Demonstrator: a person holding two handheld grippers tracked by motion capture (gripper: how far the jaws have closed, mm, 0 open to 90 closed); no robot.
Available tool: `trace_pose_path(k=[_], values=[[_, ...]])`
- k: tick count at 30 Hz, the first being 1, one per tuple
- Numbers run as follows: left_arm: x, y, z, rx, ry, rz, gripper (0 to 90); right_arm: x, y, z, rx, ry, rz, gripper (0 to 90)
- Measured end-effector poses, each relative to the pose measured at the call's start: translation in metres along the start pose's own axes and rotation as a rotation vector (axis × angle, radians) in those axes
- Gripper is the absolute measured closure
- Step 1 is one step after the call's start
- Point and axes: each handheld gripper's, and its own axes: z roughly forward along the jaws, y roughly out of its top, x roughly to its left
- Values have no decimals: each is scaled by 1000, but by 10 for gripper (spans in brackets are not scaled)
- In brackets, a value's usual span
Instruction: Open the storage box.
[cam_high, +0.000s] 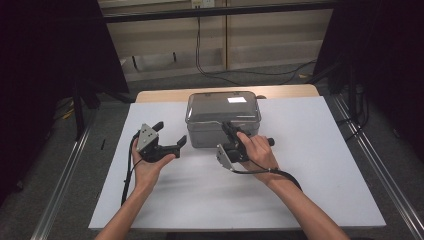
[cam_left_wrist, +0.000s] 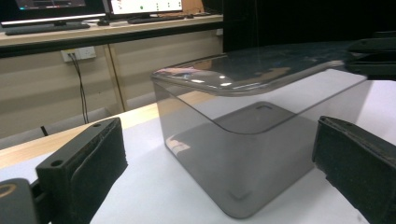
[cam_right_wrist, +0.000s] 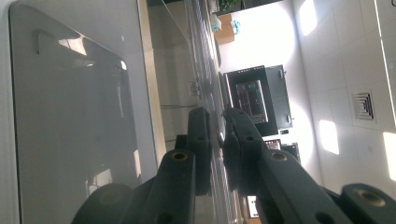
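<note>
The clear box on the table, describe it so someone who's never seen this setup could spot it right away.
Start at the white sheet covering the table, then look to the middle of its far edge. There sits the smoky see-through plastic box, rounded at the corners, with a clear lid overhanging its walls. It is the sole container there, and it looks empty; the right gripper is at its near rim.

No words, labels, brands or numbers are showing clearly enough to read. Monitors are glowing at the 12 o'clock edge of the left gripper view, and another screen is glowing in the right gripper view, but whatever they are displaying is coming through too small and blurred.
</note>
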Motion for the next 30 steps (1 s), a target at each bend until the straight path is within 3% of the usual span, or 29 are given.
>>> trace_pose_path(k=[5, 16, 20, 28, 29, 30], values=[[2, -1, 7, -5, -2, -12, 35, -2, 0, 0, -3, -6, 5, 806], [3, 13, 29, -37, -25, 31, 48, -10, 1, 2, -8, -13, 7, 808], [2, 14, 38, -22, -29, 44, 48, -11, 1, 2, -3, -14, 13, 809], [4, 11, 50, -43, -43, 30, 83, -14, 2, 3, -5, -17, 13, 811], [6, 10, 52, -35, -36, 57, 83, -14, 2, 3, -5, -18, 11, 811], [6, 11, 52, -35, -36, 58, 83, -15, 2, 3, -6, -16, 6, 811]])
